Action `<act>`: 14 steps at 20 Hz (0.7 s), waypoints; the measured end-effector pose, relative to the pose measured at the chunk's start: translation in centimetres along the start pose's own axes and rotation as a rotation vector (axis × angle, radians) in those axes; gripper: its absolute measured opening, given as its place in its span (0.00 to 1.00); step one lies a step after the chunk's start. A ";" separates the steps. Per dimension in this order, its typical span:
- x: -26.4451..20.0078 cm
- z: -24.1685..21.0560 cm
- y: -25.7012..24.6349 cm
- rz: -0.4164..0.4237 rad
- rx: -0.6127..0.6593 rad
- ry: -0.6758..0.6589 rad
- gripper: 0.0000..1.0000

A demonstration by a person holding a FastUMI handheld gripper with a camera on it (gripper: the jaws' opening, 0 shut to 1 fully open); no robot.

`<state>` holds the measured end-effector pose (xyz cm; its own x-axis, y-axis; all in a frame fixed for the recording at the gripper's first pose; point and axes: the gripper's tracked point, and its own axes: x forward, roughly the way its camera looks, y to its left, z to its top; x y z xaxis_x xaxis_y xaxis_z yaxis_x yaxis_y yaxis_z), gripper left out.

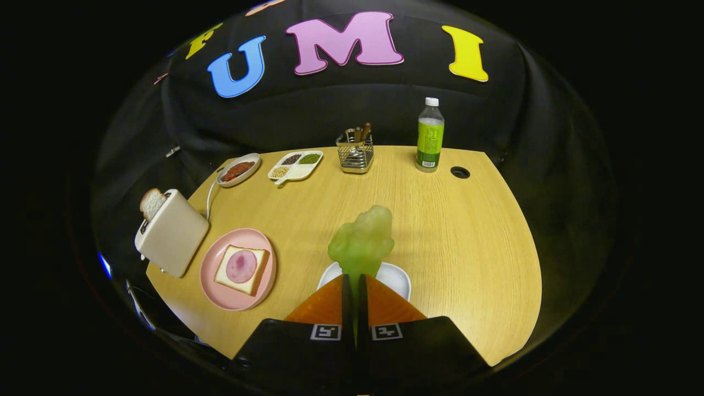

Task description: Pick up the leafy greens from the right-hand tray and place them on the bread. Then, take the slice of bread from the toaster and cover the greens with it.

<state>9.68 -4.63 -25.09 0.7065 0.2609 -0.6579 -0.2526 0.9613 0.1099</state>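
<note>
Nearest, tool (pixel 355 286) closed to a thin slit on the stem end of the leafy greens (pixel 363 242), both fingers pressing; one bunch, lifted upright just ahead of the fingertips, above the white tray (pixel 399 275) near the front of the tabletop (pixel 467 231). Held high, likely to clear the tray rim for the carry leftward.

Far left: one toaster (pixel 171 234) at the tabletop's edge, one slice of bread (pixel 152 202) standing up out of its slot, within reach for the second step. Right of it, one pink plate (pixel 220 275) bearing one bread slice (pixel 242 269) topped with one round of ham (pixel 241 266), laid flat and open to take the greens.

Further back, one oval dish of red sauce (pixel 237 170), then one divided dish (pixel 296 165) with three filled compartments. Right again, one wire caddy (pixel 355 154) keeping wooden-handled utensils upright, one capped bottle (pixel 430 135), and one round cable hole (pixel 460 172).
</note>
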 end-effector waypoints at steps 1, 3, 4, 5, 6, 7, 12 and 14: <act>-0.5 0.2 0.3 0.002 -0.006 -0.004 0.06; -1.5 0.7 1.0 0.011 -0.021 -0.011 0.05; -1.8 1.0 1.6 0.019 -0.021 -0.018 0.05; -2.2 1.3 2.3 0.028 -0.019 -0.023 0.05; -2.4 1.6 2.9 0.035 -0.019 -0.028 0.05; -2.6 2.0 3.6 0.041 -0.019 -0.035 0.05; -2.3 2.7 7.9 0.059 -0.036 -0.035 0.05; -2.0 2.7 10.1 0.076 -0.042 -0.023 0.05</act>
<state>7.49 4.75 -20.64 0.6992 0.3352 -0.6315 -0.3328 0.9343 0.1274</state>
